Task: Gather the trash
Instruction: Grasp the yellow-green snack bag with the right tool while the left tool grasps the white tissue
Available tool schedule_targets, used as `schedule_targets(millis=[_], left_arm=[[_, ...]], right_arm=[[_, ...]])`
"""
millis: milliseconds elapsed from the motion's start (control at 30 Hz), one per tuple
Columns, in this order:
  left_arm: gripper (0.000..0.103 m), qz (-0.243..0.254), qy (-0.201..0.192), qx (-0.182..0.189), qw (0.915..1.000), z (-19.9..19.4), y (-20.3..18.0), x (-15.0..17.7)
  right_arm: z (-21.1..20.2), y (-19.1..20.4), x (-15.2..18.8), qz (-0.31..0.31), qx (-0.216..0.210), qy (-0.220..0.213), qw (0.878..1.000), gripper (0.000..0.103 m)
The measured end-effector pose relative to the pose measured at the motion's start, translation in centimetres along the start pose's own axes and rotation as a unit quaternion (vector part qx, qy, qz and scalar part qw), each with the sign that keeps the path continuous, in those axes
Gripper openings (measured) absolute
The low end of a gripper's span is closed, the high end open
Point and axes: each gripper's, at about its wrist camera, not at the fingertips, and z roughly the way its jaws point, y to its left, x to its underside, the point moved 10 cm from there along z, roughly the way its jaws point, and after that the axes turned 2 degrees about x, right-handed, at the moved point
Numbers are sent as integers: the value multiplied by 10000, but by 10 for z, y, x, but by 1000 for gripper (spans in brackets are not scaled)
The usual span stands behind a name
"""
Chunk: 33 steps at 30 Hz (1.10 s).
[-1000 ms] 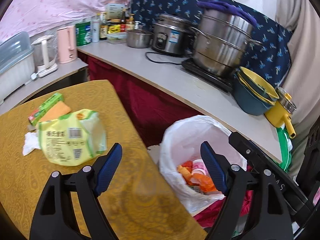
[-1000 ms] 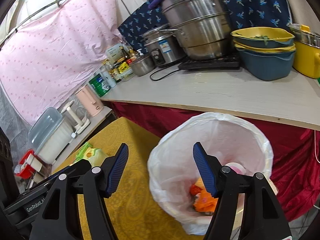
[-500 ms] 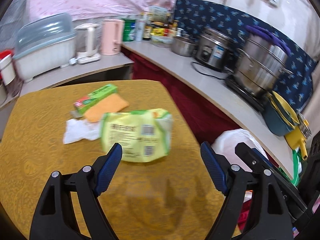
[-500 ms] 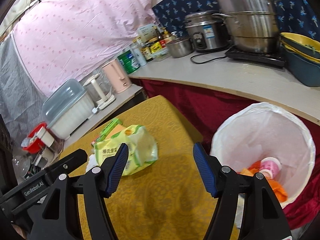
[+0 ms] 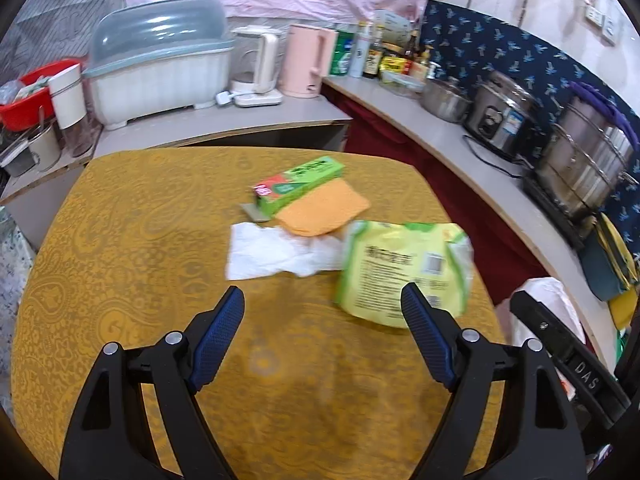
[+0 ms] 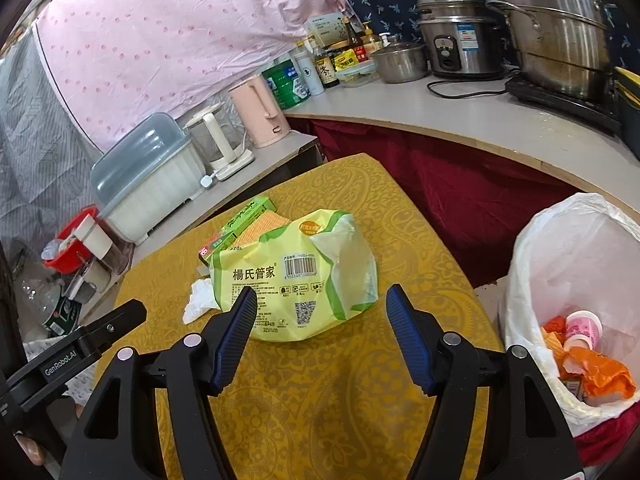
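Note:
On the yellow patterned table (image 5: 132,264) lie a crumpled yellow-green plastic bag (image 5: 404,268) (image 6: 296,276), a white tissue (image 5: 276,254) (image 6: 198,300), an orange cloth (image 5: 322,210) and a green box (image 5: 300,186) (image 6: 244,220). My left gripper (image 5: 322,296) hangs open above the table, just short of the tissue and the bag. My right gripper (image 6: 320,296) is open too, with the bag's near edge showing between its fingers, untouched. A bin lined with a white bag (image 6: 576,264) stands to the right of the table and holds orange wrappers and a pink cup (image 6: 584,326).
A curved grey counter (image 5: 452,144) runs behind and to the right, with a pink kettle (image 5: 308,60), bottles, a rice cooker (image 6: 460,38) and steel pots (image 6: 560,28). A covered dish rack (image 5: 160,68) and red basin (image 5: 28,96) sit at the left. Dark red cloth hangs below the counter.
Both grippers swung left, away from the bin and over the table. The bag, tissue, cloth and box now sit in front of them. Neither gripper's opening changed.

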Motion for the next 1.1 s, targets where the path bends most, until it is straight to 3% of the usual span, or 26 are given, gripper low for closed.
schedule_targets(millis=[300,500,600,667,833,1000,1067,1100], left_arm=[[77,-123,291,-247,9992,40,47,4],[77,38,452,-262,9986,69,54,6],[77,204,459,-209,9985,84,52,4],[77,328,473,-138,9982,93,48,4],[76,600,599,-95,9963,122,41,6],[62,685,582,-202,9957,136,40,7],[51,744,570,-213,9954,137,38,6],[39,749,576,-182,9954,136,37,6]], right_arm=[[48,4,-2,50,68,187,9998,64],[78,-3,1,101,153,367,9992,54],[90,-9,4,108,212,463,9986,39],[96,-12,8,128,219,538,9982,21],[104,-16,15,107,218,607,9979,15],[106,-16,17,142,200,603,9979,15],[106,-16,18,146,193,594,9979,15],[106,-16,18,146,191,589,9980,15]])
